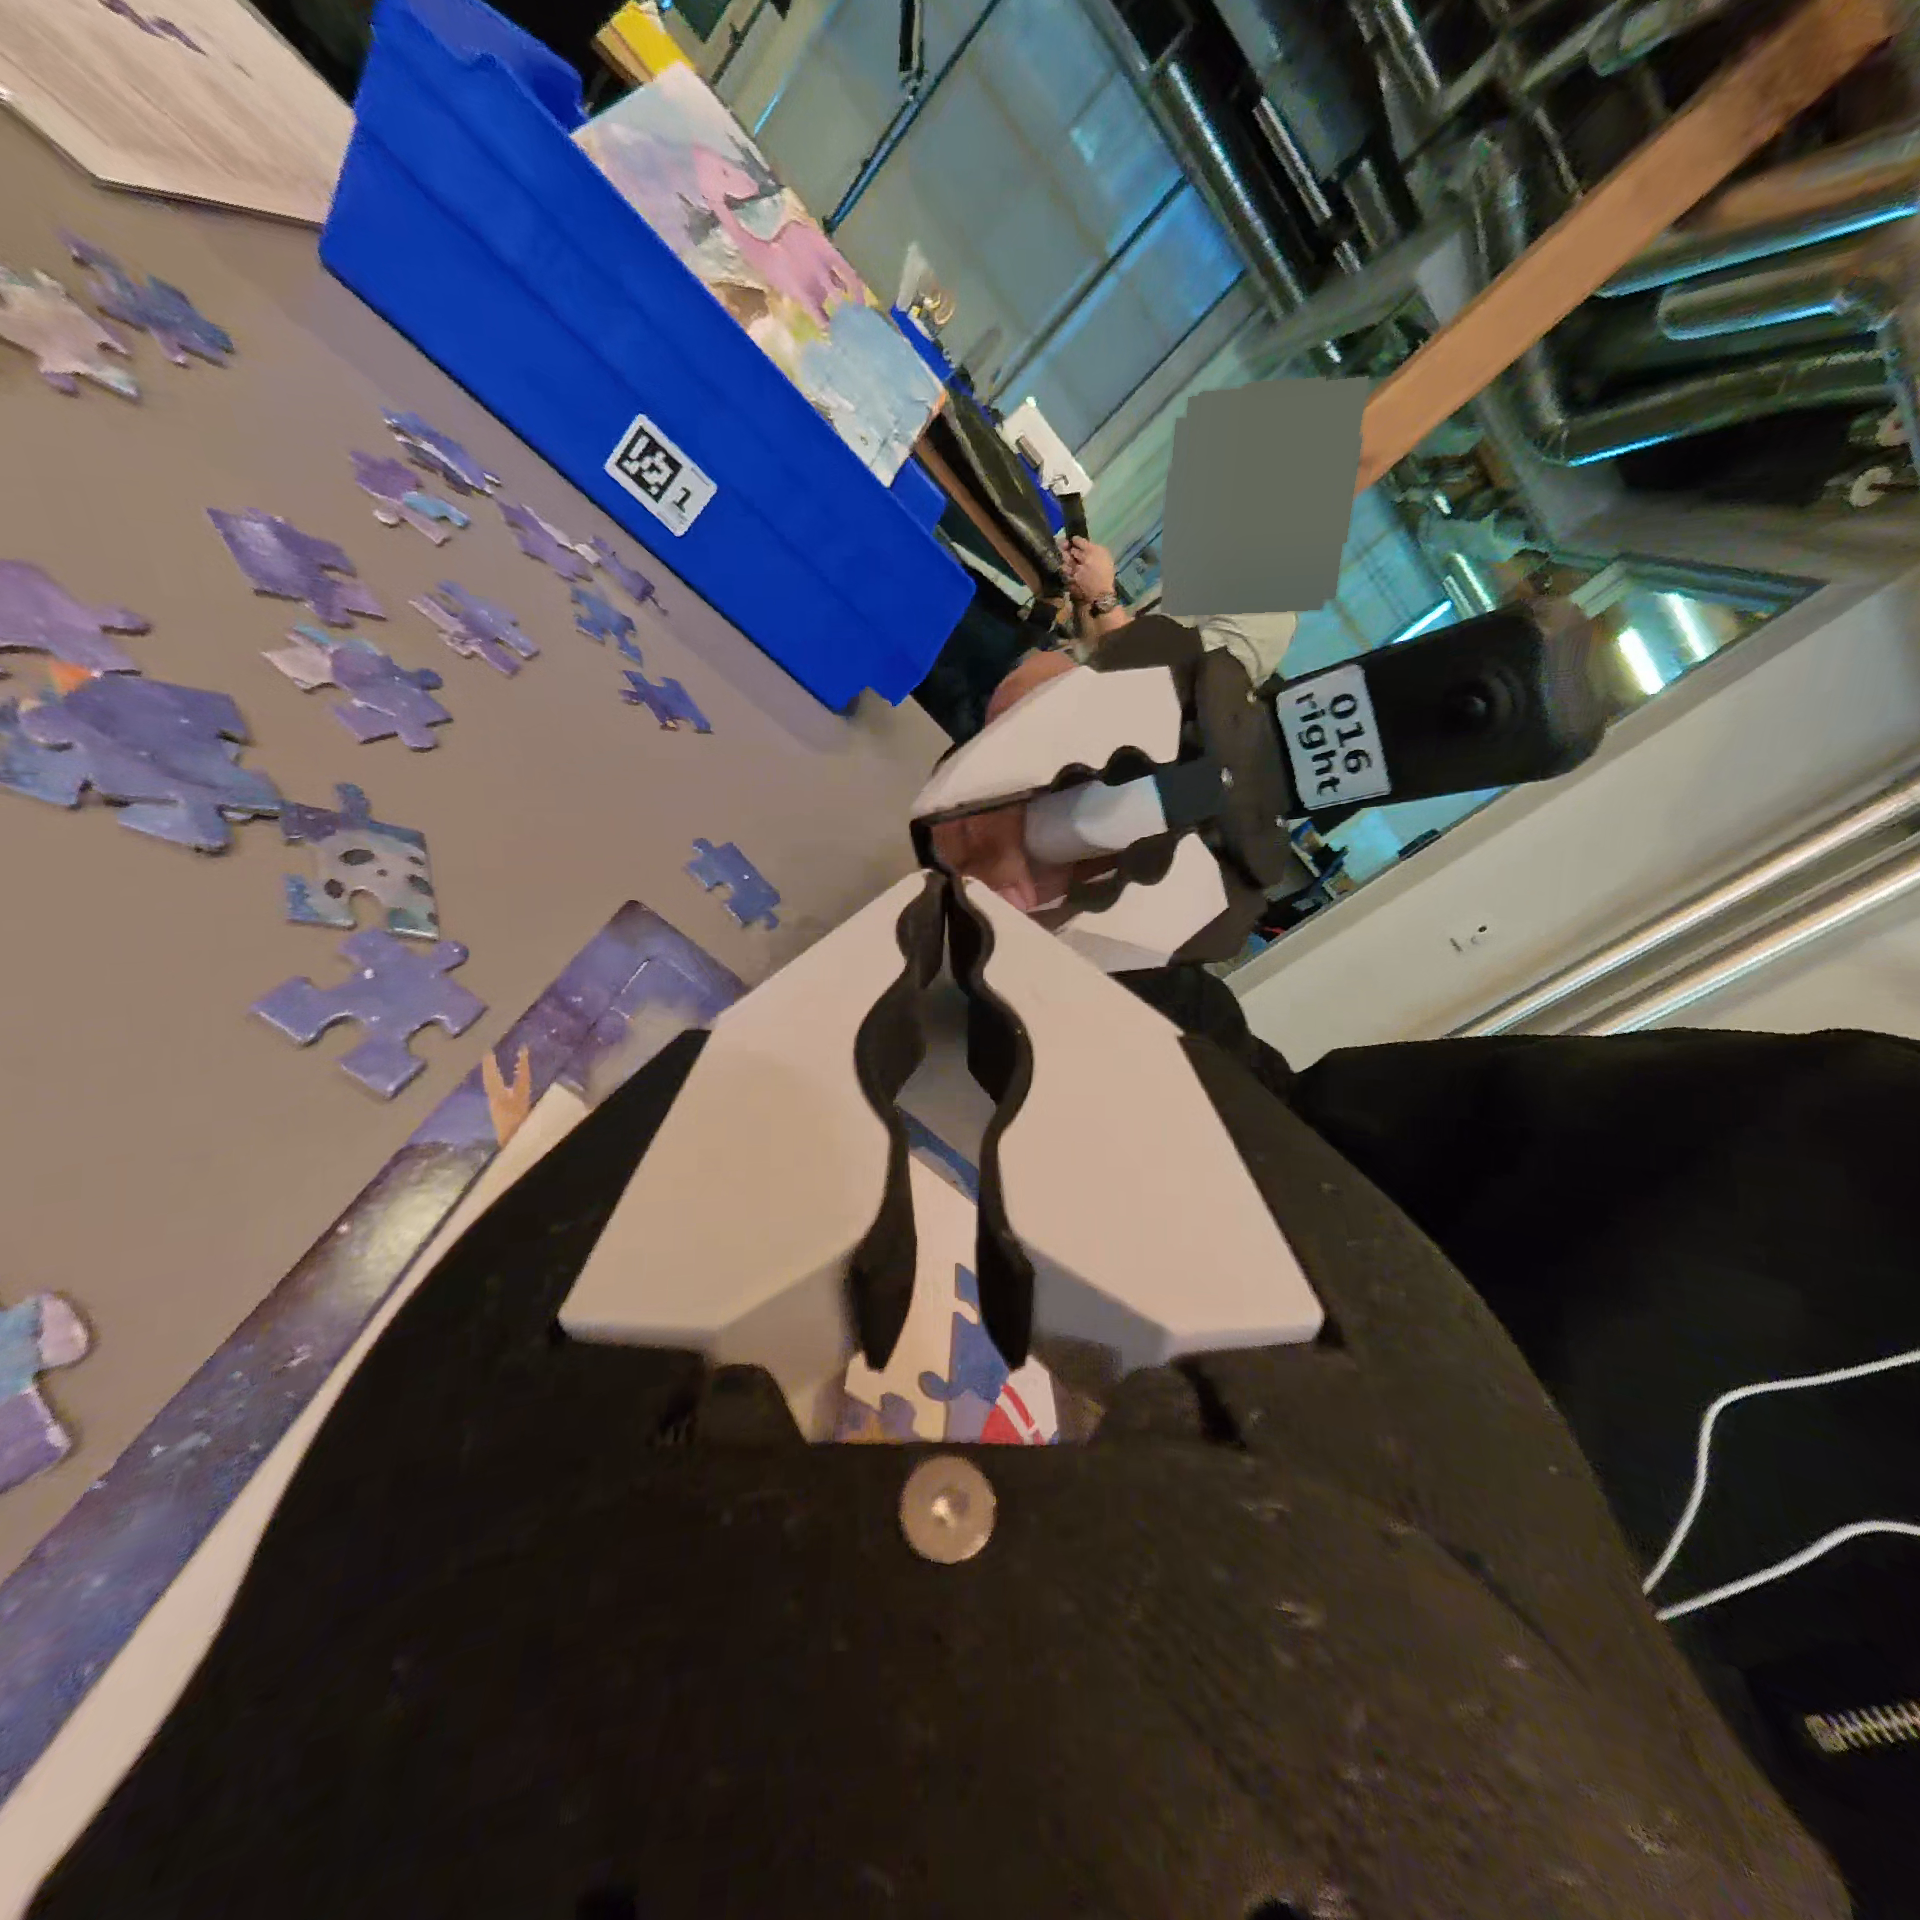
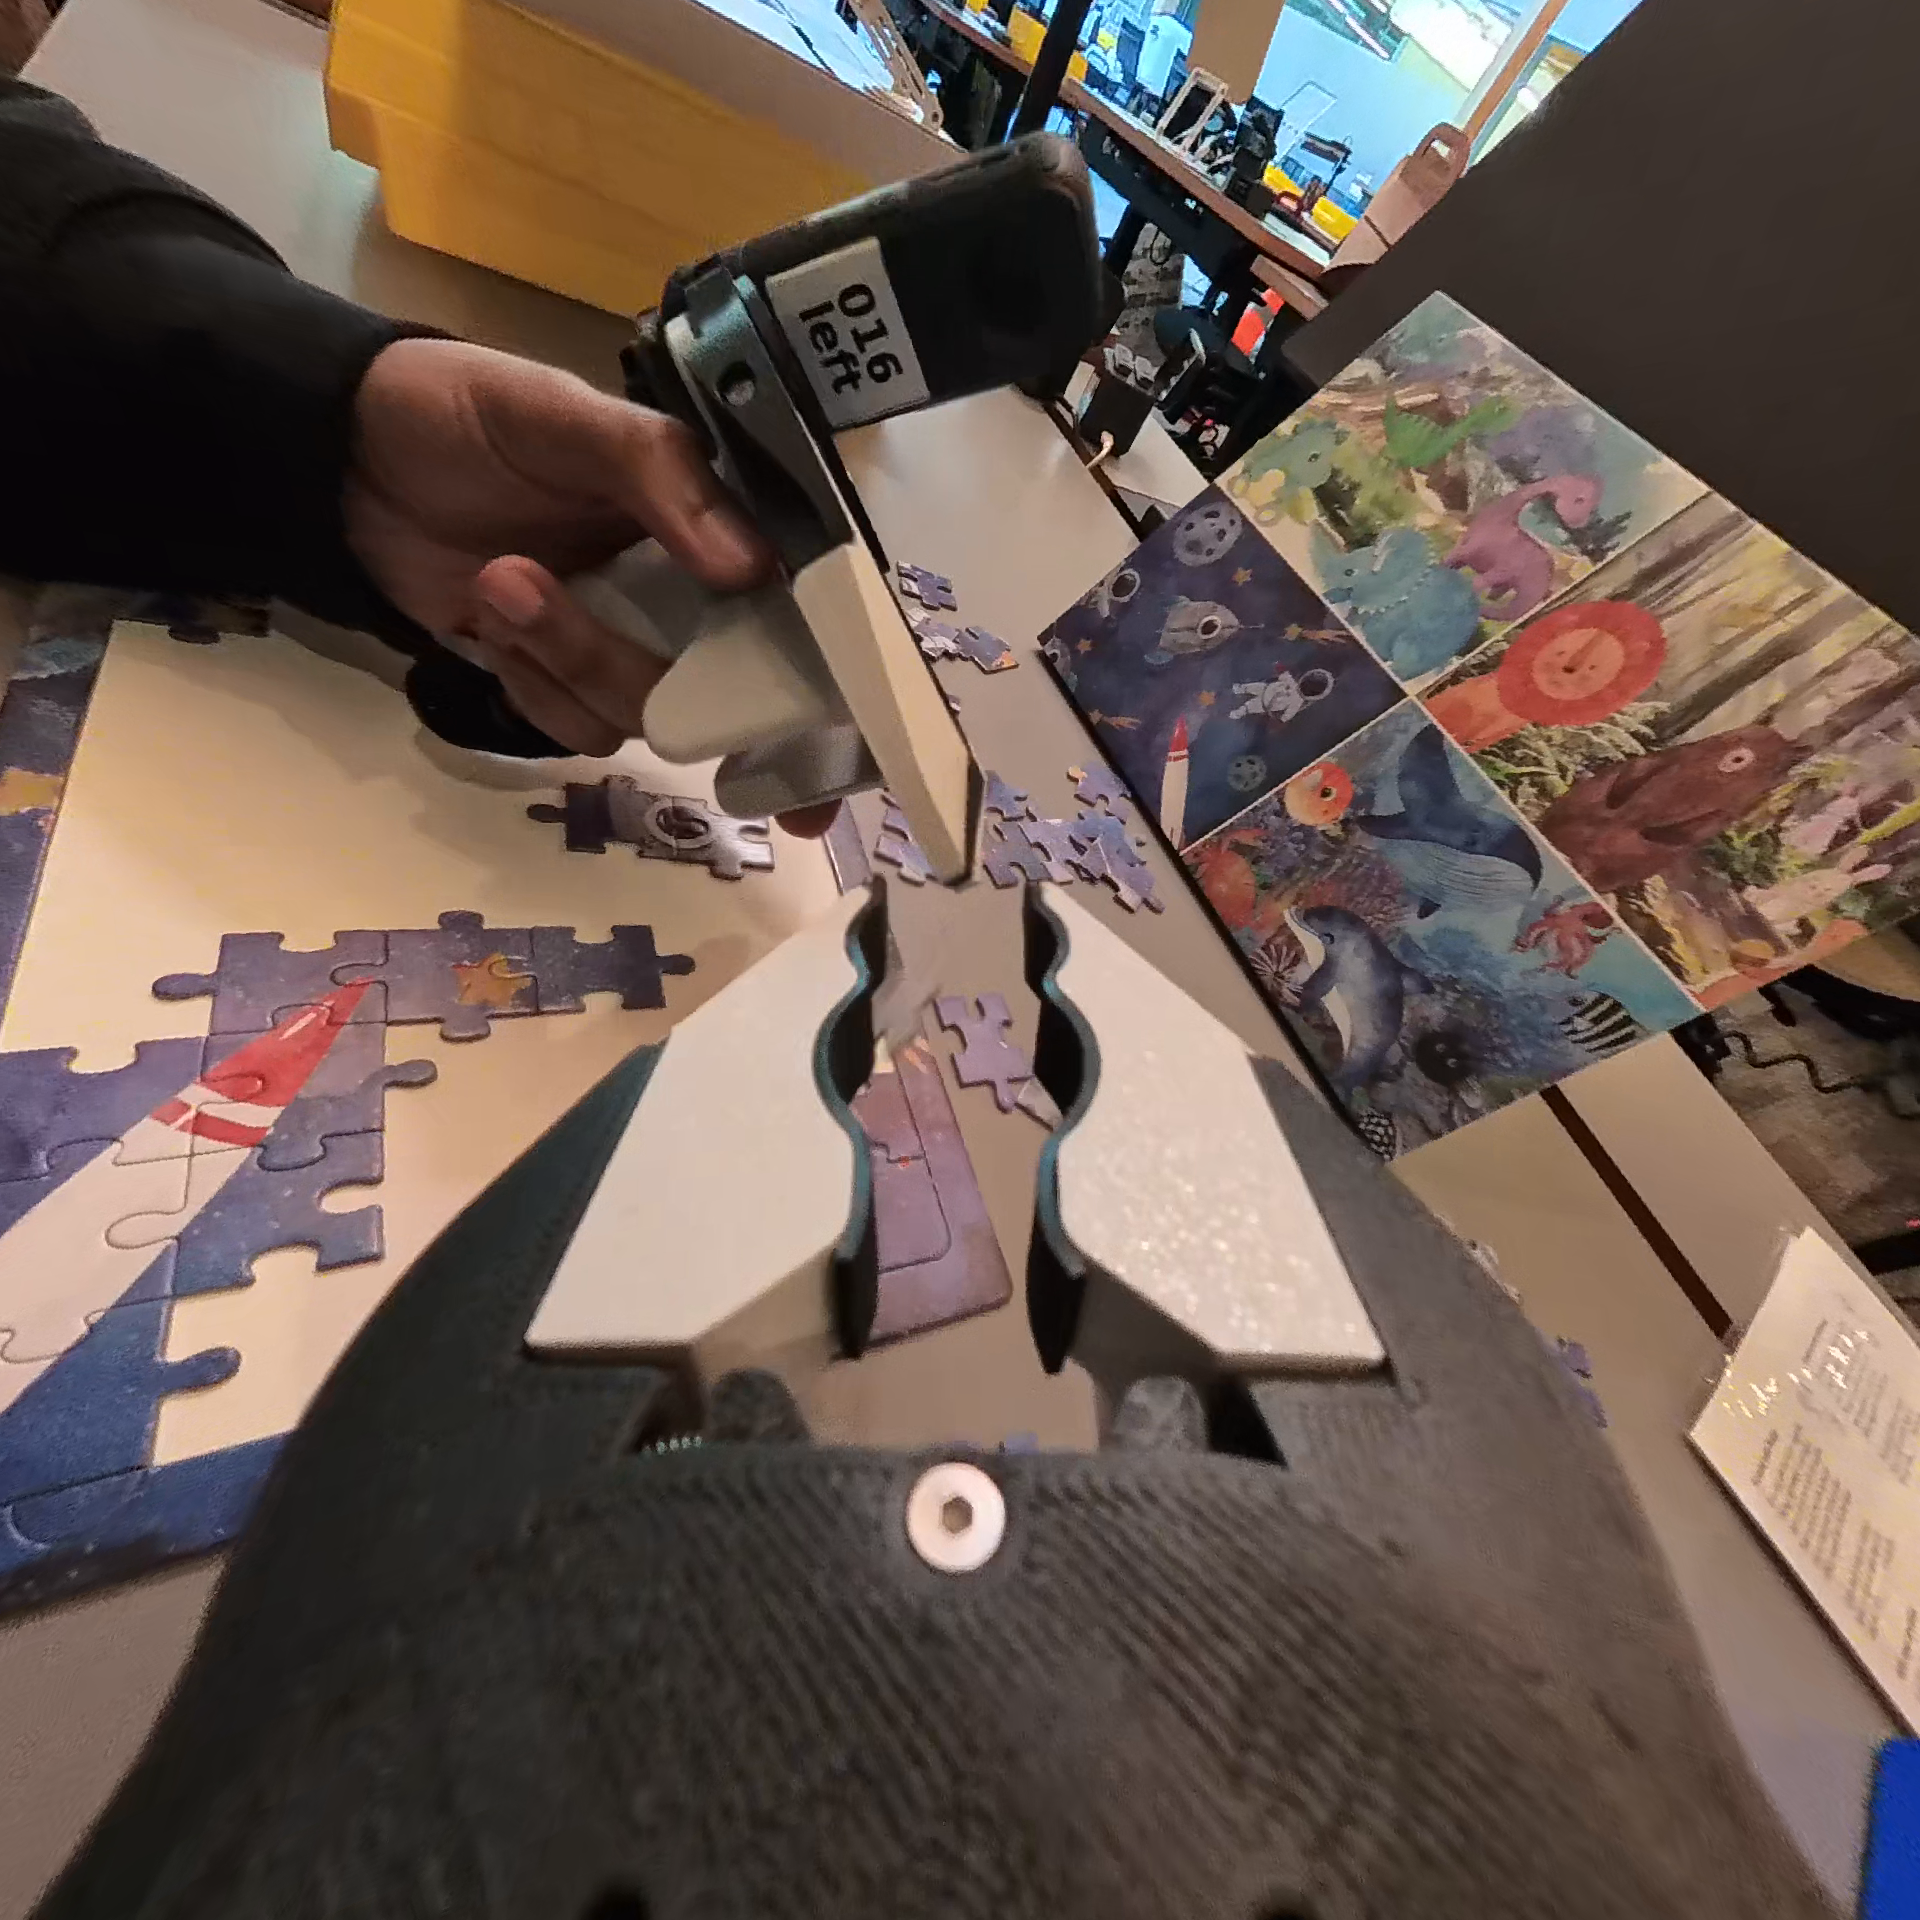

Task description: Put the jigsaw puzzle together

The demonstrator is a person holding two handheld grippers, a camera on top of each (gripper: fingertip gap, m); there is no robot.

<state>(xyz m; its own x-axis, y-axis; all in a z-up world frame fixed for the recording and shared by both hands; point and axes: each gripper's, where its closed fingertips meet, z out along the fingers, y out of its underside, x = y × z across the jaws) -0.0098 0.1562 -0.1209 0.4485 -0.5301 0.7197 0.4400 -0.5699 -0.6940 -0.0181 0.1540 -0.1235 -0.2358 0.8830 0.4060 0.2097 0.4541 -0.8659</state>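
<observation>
A puzzle piece stands on edge between my two grippers, its grey back towards the right wrist view. My right gripper is shut on it, with both pads against its side edges. My left gripper comes down from above, held by a hand, and its shut tips pinch the piece's top edge. In the left wrist view my left gripper is shut at the tips, against the piece in the right gripper. A partly assembled blue space puzzle lies on its cream board.
Loose purple-blue pieces lie on the grey table, also in the left wrist view. A blue bin and a yellow bin stand at the back. A picture sheet leans at the right, near a printed card. The grippers are tip to tip, or close to it.
</observation>
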